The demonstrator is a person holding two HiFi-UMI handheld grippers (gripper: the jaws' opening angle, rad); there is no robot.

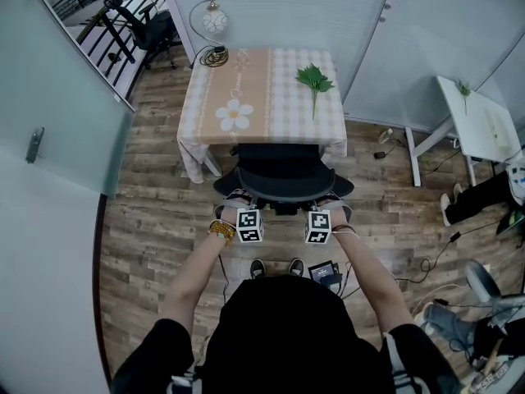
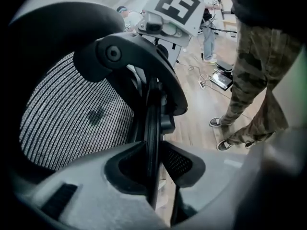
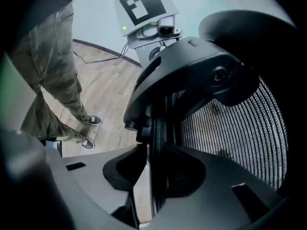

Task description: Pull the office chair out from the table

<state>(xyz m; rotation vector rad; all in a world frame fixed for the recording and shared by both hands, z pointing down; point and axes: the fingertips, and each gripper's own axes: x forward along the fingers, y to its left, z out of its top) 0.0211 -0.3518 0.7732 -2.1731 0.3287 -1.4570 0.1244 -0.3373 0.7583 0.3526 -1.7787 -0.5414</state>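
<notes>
Clenching the jaws of the left gripper (image 2: 152,150) and the right gripper (image 3: 158,152) on the stiff backrest rim (image 2: 152,114) of the office chair (image 1: 283,175), tucked under the worktop (image 1: 271,97), we judge it heavy yet free-rolling, best hauled evenly by that rim.

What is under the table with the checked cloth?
The black mesh office chair is tucked partly under the near edge of the checked-cloth table. The table hides the seat's front and anything else beneath.
</notes>
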